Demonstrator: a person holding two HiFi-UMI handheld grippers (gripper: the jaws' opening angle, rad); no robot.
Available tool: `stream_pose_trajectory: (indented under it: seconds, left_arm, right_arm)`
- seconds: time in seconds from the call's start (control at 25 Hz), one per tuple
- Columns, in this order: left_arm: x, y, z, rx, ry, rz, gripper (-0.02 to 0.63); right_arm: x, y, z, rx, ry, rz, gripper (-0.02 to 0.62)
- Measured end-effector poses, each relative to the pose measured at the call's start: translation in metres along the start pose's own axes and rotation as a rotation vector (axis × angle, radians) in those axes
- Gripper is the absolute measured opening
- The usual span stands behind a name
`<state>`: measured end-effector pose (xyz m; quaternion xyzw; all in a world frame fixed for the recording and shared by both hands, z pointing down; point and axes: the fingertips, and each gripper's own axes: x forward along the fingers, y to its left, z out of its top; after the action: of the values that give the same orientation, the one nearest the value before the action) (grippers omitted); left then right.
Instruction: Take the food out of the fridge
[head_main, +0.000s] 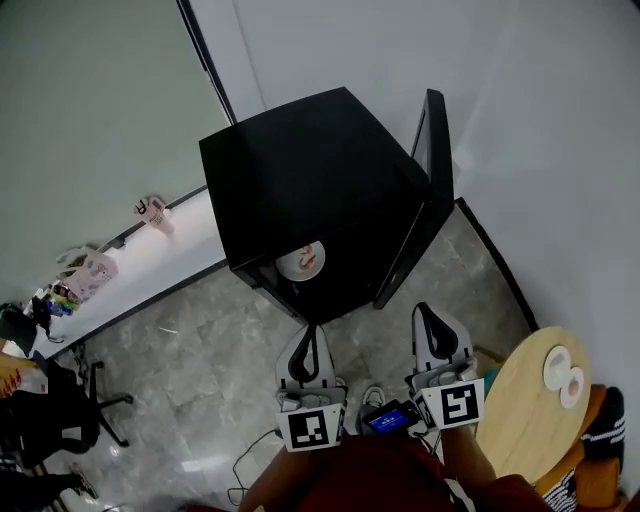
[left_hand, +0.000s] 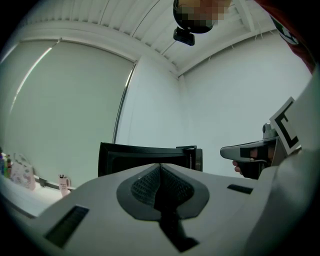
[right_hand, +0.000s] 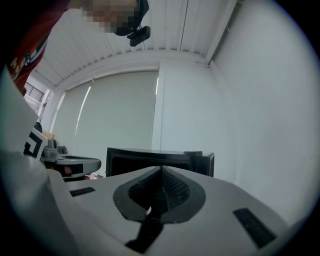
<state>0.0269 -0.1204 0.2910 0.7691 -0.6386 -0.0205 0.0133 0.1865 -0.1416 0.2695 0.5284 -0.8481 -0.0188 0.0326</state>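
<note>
Fridge (head_main: 310, 180): black, door (head_main: 432, 170) swung open on its right side. Plate of food (head_main: 300, 262) sits inside the fridge, close to the front opening. Left gripper (head_main: 308, 335) and right gripper (head_main: 424, 315) hover in front of the fridge, outside it. Both have their jaws pressed together with nothing between them.
</note>
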Motion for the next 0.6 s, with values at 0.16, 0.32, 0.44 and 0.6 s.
stream_pose_trajectory:
  seconds: [0.16,0.32,0.44,0.6]
  left_arm:
    - [-0.011,-0.008,0.000,0.008,-0.010,0.088,0.012]
    - [-0.023,-0.010,0.000,-0.017,-0.022,0.183,0.014]
    - [-0.034,-0.002,0.002,-0.021,-0.029,0.242,0.012]
    - [-0.047,0.008,0.003,0.044,-0.017,0.266,0.012]
  right_arm:
    - [-0.003,-0.003,-0.001,-0.010,-0.013,0.086,0.023]
    - [-0.008,-0.003,-0.008,-0.020,-0.001,0.152,0.023]
    - [-0.008,0.004,-0.010,-0.042,0.013,0.187,0.023]
    - [-0.010,0.013,-0.011,-0.052,0.015,0.217,0.021]
